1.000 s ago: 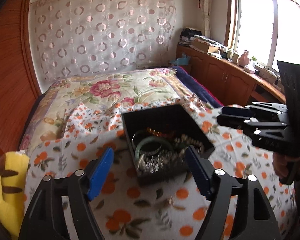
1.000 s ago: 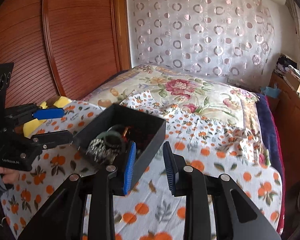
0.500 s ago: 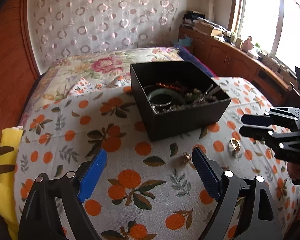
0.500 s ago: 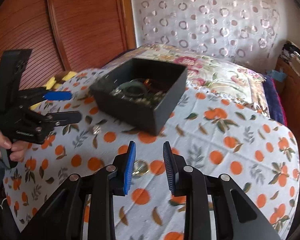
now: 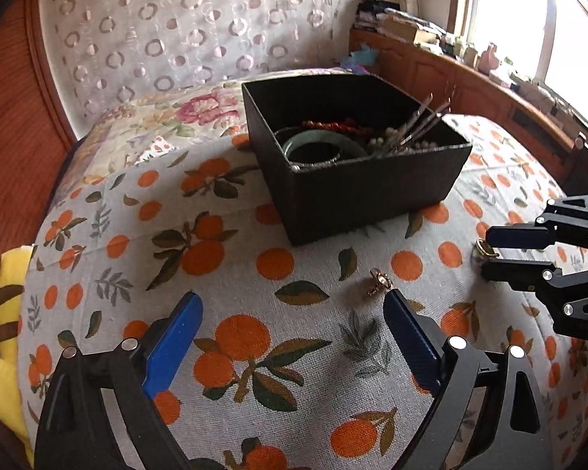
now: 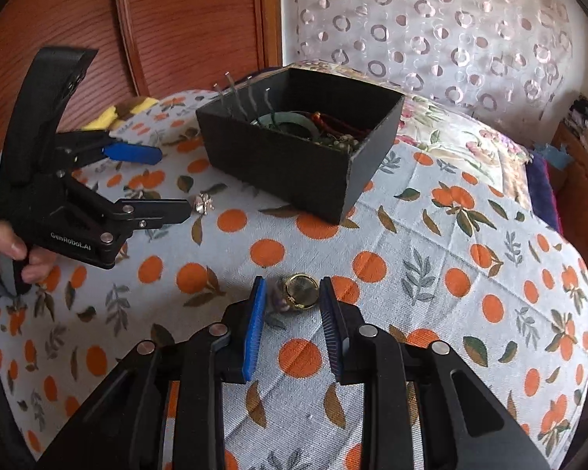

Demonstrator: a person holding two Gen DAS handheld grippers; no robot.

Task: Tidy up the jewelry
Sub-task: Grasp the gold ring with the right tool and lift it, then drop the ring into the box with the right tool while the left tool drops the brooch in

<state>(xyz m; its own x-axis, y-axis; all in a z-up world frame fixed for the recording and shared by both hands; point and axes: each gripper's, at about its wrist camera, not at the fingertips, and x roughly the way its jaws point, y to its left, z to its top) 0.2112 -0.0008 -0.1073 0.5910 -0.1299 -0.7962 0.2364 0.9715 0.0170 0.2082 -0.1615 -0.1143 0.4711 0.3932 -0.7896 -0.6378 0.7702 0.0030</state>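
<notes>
A black open box (image 5: 372,192) holds a green bangle (image 5: 321,145), red beads and hairpins; it also shows in the right wrist view (image 6: 294,164). A small gold brooch (image 5: 379,281) lies on the cloth just beyond my open left gripper (image 5: 294,313), near its right fingertip; it shows beside the left finger in the right wrist view (image 6: 204,203). A gold ring (image 6: 302,290) lies between the tips of my open right gripper (image 6: 292,297), untouched. In the left wrist view the ring (image 5: 484,248) sits at the right gripper's (image 5: 490,252) fingertips.
The bed is covered by a grey cloth with orange prints (image 6: 450,274). A yellow plush toy (image 5: 0,305) lies at the left edge. A wooden wardrobe (image 6: 176,19) and a curtain stand behind. A wooden counter (image 5: 490,90) runs under the window.
Both grippers have dropped closer to the cloth. The right gripper now straddles the gold ring; the left has neared the brooch. Both stay open.
</notes>
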